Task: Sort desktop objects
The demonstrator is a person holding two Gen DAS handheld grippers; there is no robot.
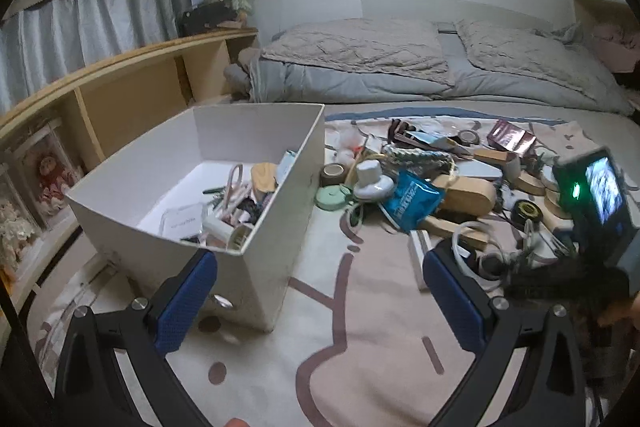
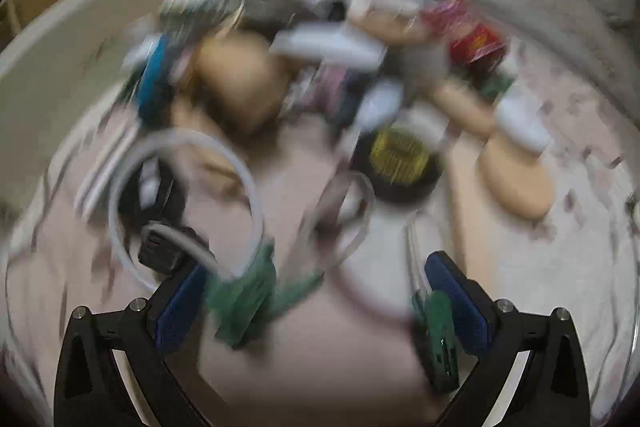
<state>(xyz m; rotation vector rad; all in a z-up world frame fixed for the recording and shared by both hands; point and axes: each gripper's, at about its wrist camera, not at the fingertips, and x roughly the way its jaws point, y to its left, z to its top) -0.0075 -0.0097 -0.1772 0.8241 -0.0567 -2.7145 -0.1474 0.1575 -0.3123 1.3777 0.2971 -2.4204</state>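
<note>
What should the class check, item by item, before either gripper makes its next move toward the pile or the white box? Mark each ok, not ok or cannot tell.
1. Left gripper open and holding nothing: ok.
2. White box open-topped with room left; its contents fill only the near right corner: ok.
3. Right gripper open: ok, its fingers stand wide apart.
4. Right wrist view sharp enough to pick a target: not ok, heavily blurred.
5. Green object at the right gripper's left finger, free or caught on it: cannot tell.
6. White cable loop free of neighbouring items: cannot tell; it seems to overlap a dark object.
</note>
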